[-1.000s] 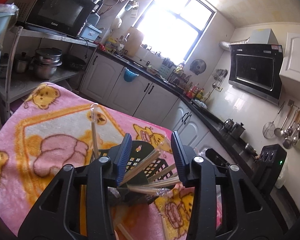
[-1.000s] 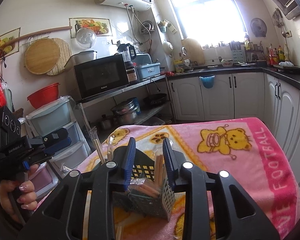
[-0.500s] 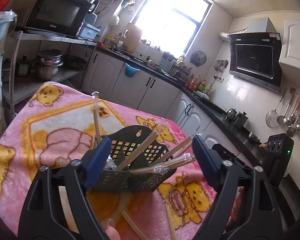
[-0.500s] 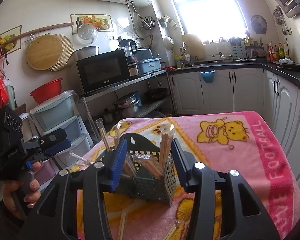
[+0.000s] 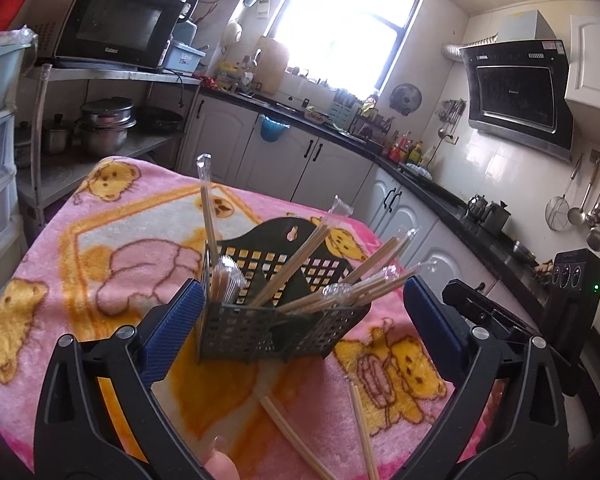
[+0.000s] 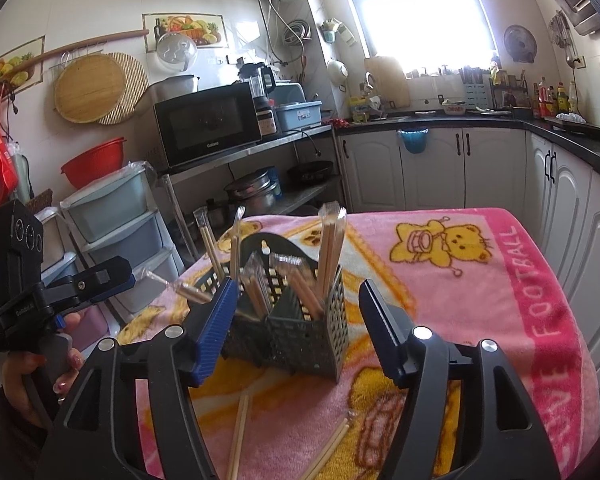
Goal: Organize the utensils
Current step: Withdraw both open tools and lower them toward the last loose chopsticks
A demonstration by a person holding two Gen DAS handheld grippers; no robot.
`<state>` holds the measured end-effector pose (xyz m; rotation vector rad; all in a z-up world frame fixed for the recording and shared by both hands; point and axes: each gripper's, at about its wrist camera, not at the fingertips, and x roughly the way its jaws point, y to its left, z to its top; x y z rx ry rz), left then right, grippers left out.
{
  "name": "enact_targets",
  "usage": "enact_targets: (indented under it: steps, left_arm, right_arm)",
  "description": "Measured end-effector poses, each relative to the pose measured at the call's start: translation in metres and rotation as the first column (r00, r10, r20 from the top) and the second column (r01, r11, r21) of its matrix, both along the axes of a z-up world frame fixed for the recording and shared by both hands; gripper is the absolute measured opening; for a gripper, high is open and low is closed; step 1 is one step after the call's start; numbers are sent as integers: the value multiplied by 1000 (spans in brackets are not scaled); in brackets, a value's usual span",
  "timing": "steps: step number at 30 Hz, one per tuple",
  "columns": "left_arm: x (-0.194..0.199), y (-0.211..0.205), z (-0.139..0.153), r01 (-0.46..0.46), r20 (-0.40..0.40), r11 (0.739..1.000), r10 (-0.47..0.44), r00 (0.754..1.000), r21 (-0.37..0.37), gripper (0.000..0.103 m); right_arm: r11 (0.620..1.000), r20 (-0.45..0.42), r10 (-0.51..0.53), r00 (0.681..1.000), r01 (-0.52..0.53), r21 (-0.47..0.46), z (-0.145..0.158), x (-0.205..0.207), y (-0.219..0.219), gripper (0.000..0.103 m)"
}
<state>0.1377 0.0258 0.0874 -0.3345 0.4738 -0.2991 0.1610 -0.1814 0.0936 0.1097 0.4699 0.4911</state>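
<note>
Nearest to us, loose wrapped chopsticks (image 5: 288,426) lie on the pink bear-print blanket (image 5: 112,248) that covers the counter, just in front of the holder; in the right wrist view more of them (image 6: 238,436) lie between our two arms of the tongs.

Our left tongs (image 5: 300,330) stand released, their blue pads spread wide to either side of the dark perforated utensil holder (image 5: 268,332) without pressing on it; the jaws have just been opening, and the holder sits between them, free of both pads. Our right tongs (image 6: 296,328) are likewise let go: the jaws have just been opening, and the holder (image 6: 300,336) stands between the pads, the right pad clearly apart from it. Whether the left pad touches its wall we cannot tell.

The holder stands upright on the blanket, near the middle of the counter. Wrapped chopsticks (image 5: 300,264) stick up out of its compartments, some upright, some leaning outward.

At the left of the right wrist view, a hand (image 6: 28,368) grips the handle of the left tongs.

Beyond the counter are white cabinets (image 6: 432,168), a microwave (image 6: 208,124) on a metal shelf, and a bright window (image 5: 348,24).
</note>
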Motion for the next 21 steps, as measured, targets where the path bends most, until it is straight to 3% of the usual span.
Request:
enact_targets:
  steps: [21]
  left_arm:
    - [3, -17, -49, 25, -139, 998, -16, 990, 64, 92]
  right_arm:
    - [996, -119, 22, 993, -32, -81, -43, -10, 2, 62]
